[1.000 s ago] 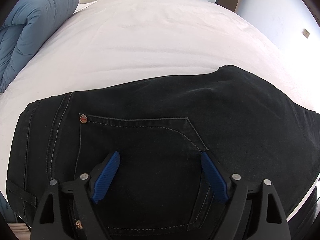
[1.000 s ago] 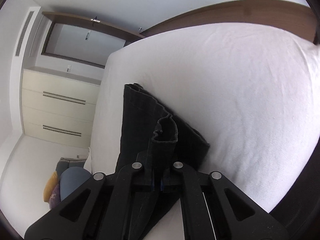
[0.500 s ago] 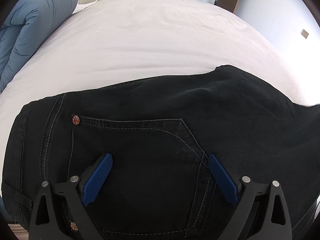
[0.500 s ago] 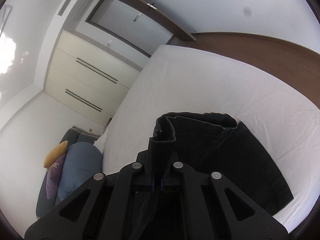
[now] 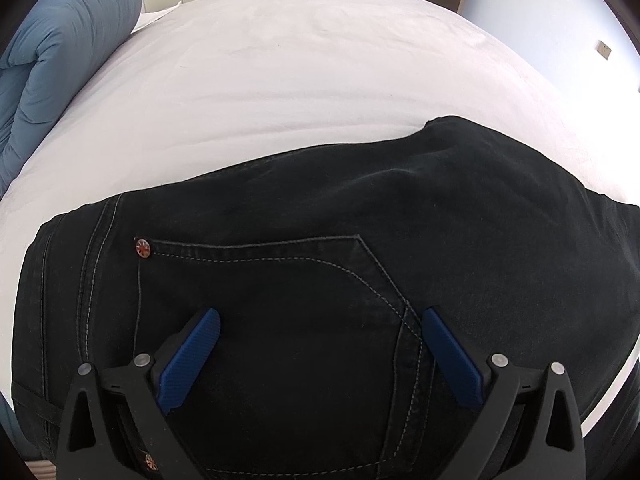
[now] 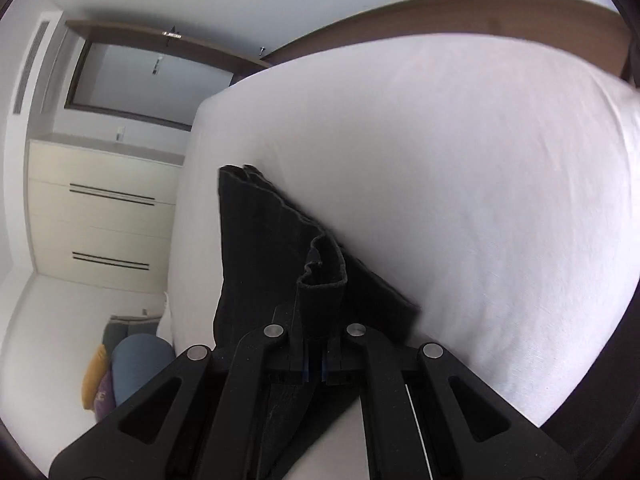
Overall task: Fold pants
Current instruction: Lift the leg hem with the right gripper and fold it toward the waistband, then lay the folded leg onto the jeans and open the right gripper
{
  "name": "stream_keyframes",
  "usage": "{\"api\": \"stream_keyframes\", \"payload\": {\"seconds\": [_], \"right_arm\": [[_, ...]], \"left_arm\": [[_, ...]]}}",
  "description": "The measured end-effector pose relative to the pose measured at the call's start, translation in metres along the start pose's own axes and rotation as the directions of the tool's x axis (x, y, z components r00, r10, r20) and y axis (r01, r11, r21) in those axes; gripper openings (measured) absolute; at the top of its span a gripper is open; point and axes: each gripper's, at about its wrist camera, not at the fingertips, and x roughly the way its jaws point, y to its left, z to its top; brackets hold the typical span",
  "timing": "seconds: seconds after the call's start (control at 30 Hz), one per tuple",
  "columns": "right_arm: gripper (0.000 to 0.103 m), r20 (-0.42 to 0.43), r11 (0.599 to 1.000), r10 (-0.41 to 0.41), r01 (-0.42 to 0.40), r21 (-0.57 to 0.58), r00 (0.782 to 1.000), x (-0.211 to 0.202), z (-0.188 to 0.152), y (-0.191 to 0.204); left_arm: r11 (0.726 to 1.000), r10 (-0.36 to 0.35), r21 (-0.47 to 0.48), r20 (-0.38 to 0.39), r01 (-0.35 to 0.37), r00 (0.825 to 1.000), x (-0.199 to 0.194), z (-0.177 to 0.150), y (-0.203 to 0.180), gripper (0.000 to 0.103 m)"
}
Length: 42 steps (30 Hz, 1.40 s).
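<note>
The black pants (image 5: pixel 360 280) lie across the near side of the bed (image 5: pixel 300 80), spread flat on the white sheet with the back pocket (image 5: pixel 260 280) facing up and a rivet (image 5: pixel 143 248) at the pocket's corner. The left hand-held gripper (image 5: pixel 320 320) hangs over the pocket with its jaws spread wide; its blue pads (image 5: pixel 192 356) sit to either side of the pocket and nothing is between them. Whether the tips touch the denim I cannot tell.

The right hand-held gripper (image 6: pixel 314 364) is clamped tight on a bunched fold of the pants (image 6: pixel 280 272), the hem (image 6: pixel 324 276) sticking up just past its closed jaws. From that pinch the dark cloth runs away along the edge of the bed (image 6: pixel 460 200), one corner resting on the sheet.

A rolled blue duvet (image 5: pixel 52 72) lies at the far left of the bed. Cream wardrobe doors (image 6: pixel 100 208) with 2 dark handle strips stand against the wall, and a brown headboard (image 6: pixel 480 12) curves behind the mattress. A yellow cushion (image 6: pixel 94 376) sits low beside the blue bundle.
</note>
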Motion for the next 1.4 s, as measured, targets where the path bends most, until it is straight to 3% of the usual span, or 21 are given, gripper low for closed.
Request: {"api": "stream_keyframes", "payload": {"seconds": [0.27,0.57,0.67,0.73,0.8,0.83,0.87,0.9,0.97,1.1,1.17,1.23,1.3,1.33,1.37,1.4], "right_arm": [[0.002,-0.002,0.995,-0.056,0.055,-0.080,0.998,-0.001,0.007,0.015],[0.002,-0.033,0.978,-0.097,0.089,-0.190,0.995,0.018,0.003,0.017],[0.009,-0.065,0.979,-0.085,0.071,-0.193,0.994,0.007,0.005,0.014],[0.011,-0.027,0.966,-0.127,0.118,-0.229,0.991,-0.012,0.008,0.016],[0.039,0.051,0.955,-0.170,0.177,-0.236,0.984,-0.043,0.018,0.006],[0.080,0.103,0.952,-0.193,0.211,-0.221,0.976,-0.055,0.024,0.007],[0.093,0.165,0.955,-0.202,0.231,-0.185,0.965,-0.068,0.029,0.008],[0.093,0.211,0.959,-0.201,0.236,-0.154,0.957,-0.081,0.033,0.011],[0.091,0.180,0.963,-0.131,0.168,-0.211,0.975,-0.087,0.035,0.030],[0.077,-0.055,0.918,-0.022,-0.002,-0.397,0.998,-0.047,-0.002,0.082],[0.067,-0.193,0.900,0.007,-0.090,-0.426,0.981,-0.014,-0.028,0.091],[0.063,-0.253,0.896,-0.058,-0.061,-0.440,0.966,0.018,-0.043,0.082],[0.041,-0.275,0.910,-0.147,0.020,-0.415,0.950,0.045,-0.043,0.057],[0.009,-0.251,0.907,-0.165,0.047,-0.418,0.954,0.046,-0.037,0.048],[0.000,-0.232,0.912,-0.182,0.076,-0.403,0.955,0.044,-0.027,0.039],[0.000,-0.231,0.930,-0.162,0.070,-0.361,0.959,0.040,-0.016,0.030]], "left_arm": [[1.000,0.000,0.019,-0.011,0.000,1.000,0.002,0.006,-0.007,0.103],[0.998,-0.013,0.056,0.012,0.012,1.000,-0.002,-0.010,0.003,0.103],[0.998,-0.015,0.060,0.021,0.013,1.000,-0.006,-0.019,0.005,0.103],[0.998,-0.016,0.064,0.028,0.014,0.999,-0.008,-0.024,0.004,0.103],[0.998,-0.019,0.065,0.034,0.017,0.999,-0.008,-0.028,0.004,0.103],[0.998,-0.020,0.064,0.036,0.018,0.999,-0.009,-0.031,0.006,0.103],[0.998,-0.019,0.063,0.036,0.016,0.999,-0.009,-0.032,0.005,0.103],[0.998,-0.016,0.063,0.036,0.014,0.999,-0.010,-0.034,0.005,0.103],[0.998,-0.012,0.059,0.041,0.010,0.999,-0.010,-0.037,0.004,0.103],[0.998,-0.005,0.058,0.045,0.002,0.999,-0.014,-0.036,0.001,0.103],[0.998,-0.003,0.064,0.043,0.000,0.999,-0.016,-0.039,0.001,0.103],[0.997,-0.005,0.074,0.041,0.002,0.999,-0.019,-0.043,0.001,0.103],[0.996,-0.010,0.089,0.040,0.007,0.999,-0.021,-0.047,0.003,0.103],[0.995,-0.016,0.097,0.038,0.012,0.999,-0.022,-0.050,0.004,0.103],[0.995,-0.021,0.103,0.038,0.017,0.999,-0.024,-0.054,0.005,0.103],[0.994,-0.024,0.111,0.037,0.019,0.999,-0.026,-0.055,-0.002,0.103]]}}
